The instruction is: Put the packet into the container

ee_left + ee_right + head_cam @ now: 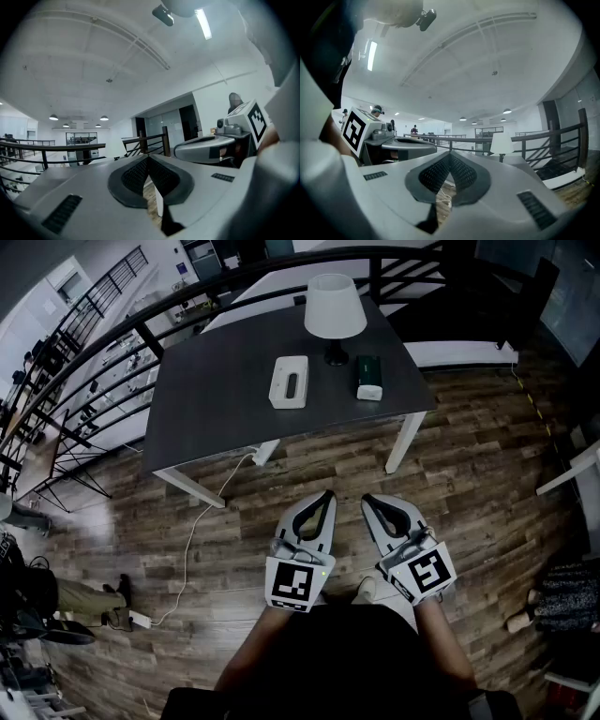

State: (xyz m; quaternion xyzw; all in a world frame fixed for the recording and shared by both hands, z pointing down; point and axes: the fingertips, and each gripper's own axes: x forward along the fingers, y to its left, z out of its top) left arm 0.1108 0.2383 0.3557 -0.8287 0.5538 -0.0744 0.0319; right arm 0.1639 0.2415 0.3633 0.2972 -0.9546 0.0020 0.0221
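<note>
- A dark table (216,409) on white legs stood on a plank floor (469,474), with a black railing (84,343) curving round behind it and to the left
- A white-shaded lamp (335,307) on a dark base stood at the table's far side, behind the gap between the container and the packet; the right gripper view showed it past a rail (501,143)
- A white cable (202,521) ran from under the table's near edge across the floor to a power strip (141,619) at the left
- Somebody's leg and shoe (94,601) showed at the left edge, near the strip
- The table's near edge lay between the grippers and both of the task's things
- The packet (368,378) was a small dark green oblong with a pale near end, lying flat on the table right of the lamp's base
- The container (288,381) was a white box with a slot in its top, lying flat left of the packet and apart from it
- The left gripper (327,493) was held level over the floor, short of the table, its pads pressed together with nothing between them
- The right gripper (367,498) hung just beside it, also level, pads together and empty
- Each gripper view showed the other gripper alongside
</note>
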